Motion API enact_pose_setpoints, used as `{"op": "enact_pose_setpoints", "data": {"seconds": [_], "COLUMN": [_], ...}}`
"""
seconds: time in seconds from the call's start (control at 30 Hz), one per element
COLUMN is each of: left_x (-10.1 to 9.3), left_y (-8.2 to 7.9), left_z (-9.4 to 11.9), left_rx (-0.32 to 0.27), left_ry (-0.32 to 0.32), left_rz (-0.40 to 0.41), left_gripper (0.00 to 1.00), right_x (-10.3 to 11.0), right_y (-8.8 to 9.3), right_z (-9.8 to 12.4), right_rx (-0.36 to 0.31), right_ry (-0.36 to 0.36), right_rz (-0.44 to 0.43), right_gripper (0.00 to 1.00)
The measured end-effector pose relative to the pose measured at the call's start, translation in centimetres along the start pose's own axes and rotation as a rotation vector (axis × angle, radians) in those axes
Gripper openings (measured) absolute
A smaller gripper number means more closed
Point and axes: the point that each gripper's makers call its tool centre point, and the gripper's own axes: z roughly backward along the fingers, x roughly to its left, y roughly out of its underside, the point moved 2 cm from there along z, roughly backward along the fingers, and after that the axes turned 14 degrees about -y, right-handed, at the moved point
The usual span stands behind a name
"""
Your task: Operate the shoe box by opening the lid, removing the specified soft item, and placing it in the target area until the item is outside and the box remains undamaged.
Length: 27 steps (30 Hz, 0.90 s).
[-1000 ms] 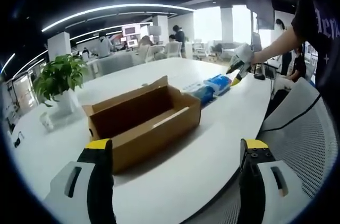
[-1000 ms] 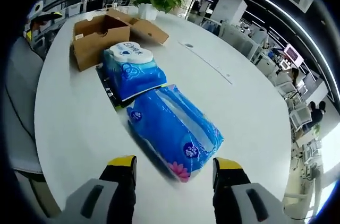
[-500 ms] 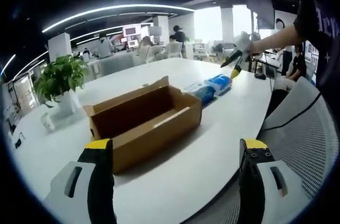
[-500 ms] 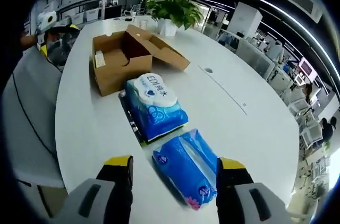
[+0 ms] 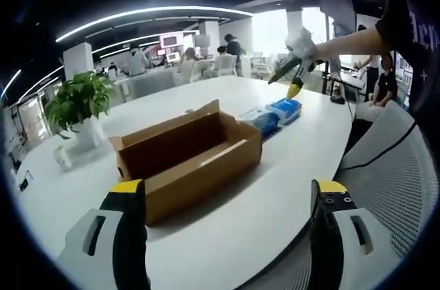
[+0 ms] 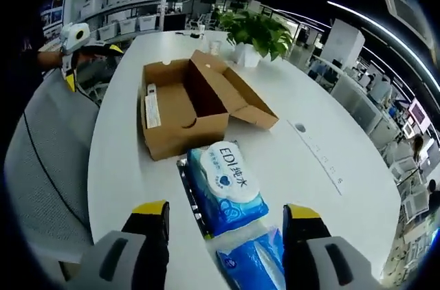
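- Shoe box [image 6: 180, 108] sits centre frame in my right gripper view, lid already open, looks empty and sound
- Two blue soft packs [image 6: 227, 187] lie on the table just below it, so I judge removal done
- Both my grippers, left [image 5: 227, 235] and right [image 6: 223, 249], gape wide, holding nothing

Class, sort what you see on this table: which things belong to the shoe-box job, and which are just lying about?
Job: open cardboard shoe box; blue soft packs; left gripper; right gripper.

Lying about: potted plant; white cup; office chair.
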Motion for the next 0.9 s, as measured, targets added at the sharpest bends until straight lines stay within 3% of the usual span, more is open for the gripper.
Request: {"op": "enact_pose_setpoints", "data": {"seconds": [0.4,0.9], "left_x": [0.0,0.0], "left_y": [-0.2,-0.3], "left_z": [0.1,0.1], "left_rx": [-0.007,-0.018], "left_ry": [0.003,0.0], "left_rz": [0.005,0.011], "left_gripper": [0.99,0.99], "right_x": [0.5,1.6], "right_y": [-3.7,-6.5], "right_z": [-1.9,-4.2], "right_rx": [0.01,0.022], "right_ry": [-0.078,-0.147], "right_rz": [0.083,0.155], "right_gripper": [0.66,0.65]}}
